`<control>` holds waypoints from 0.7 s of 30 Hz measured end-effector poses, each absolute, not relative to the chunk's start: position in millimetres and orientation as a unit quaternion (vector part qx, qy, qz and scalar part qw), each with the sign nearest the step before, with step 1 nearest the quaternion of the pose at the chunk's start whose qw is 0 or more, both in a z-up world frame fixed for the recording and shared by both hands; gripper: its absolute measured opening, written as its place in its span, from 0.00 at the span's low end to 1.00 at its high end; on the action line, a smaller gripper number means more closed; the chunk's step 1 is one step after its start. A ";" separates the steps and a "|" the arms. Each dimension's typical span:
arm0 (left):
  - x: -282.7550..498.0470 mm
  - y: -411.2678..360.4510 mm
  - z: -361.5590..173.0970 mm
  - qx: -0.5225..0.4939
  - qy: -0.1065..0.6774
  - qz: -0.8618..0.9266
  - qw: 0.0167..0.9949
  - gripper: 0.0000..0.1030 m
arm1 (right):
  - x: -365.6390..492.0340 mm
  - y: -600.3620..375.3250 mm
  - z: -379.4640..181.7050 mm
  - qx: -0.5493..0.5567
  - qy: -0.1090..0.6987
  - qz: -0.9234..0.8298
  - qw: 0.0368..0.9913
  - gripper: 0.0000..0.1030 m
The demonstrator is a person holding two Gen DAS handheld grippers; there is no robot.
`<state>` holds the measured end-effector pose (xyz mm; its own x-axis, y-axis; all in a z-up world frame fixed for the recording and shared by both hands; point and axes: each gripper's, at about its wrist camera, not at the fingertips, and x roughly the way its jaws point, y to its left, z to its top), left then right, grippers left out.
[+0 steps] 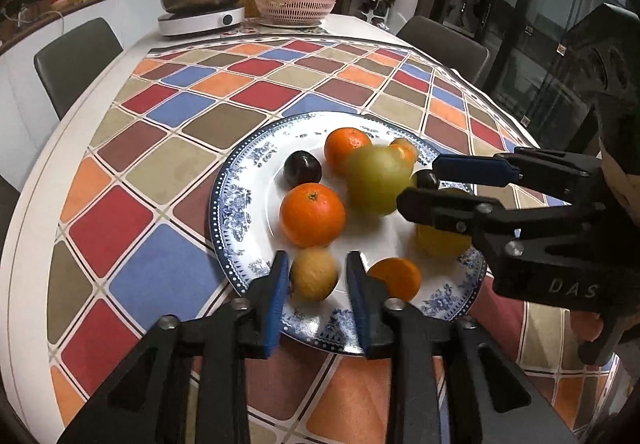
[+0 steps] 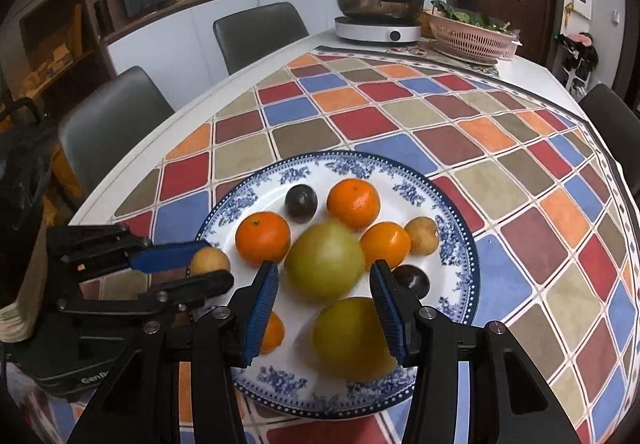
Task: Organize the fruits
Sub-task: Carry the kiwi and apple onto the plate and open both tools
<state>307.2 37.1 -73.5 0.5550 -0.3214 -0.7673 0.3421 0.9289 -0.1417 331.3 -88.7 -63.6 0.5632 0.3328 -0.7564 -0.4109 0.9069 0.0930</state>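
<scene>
Sitting together on the round blue-and-white patterned china plate (image 2: pixel 460 256), the fruits look gathered: orange mandarins, dark plums, small tan fruits and two large yellow-green ones, the blurred yellow-green fruit (image 2: pixel 325 262) at the plate's centre. No fruit shows on the chequered counter (image 2: pixel 520 180) around the plate. The left gripper (image 1: pixel 316 278) has open fingers flanking a small tan fruit (image 1: pixel 313 274) at the plate's near rim, contact unclear. The right gripper (image 2: pixel 324 296) is open, holding nothing. Little seems left.
</scene>
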 end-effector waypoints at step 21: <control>239.6 34.6 6.1 0.026 0.352 -0.109 0.929 0.61 | 265.7 -113.2 -13.2 -0.030 0.369 0.182 0.911 0.48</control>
<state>239.6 34.6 6.1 0.7286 -0.1850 -0.6594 0.2209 0.9749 -0.0294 265.7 -113.2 -13.2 0.6619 0.3103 -0.6823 -0.3542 0.9317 0.0801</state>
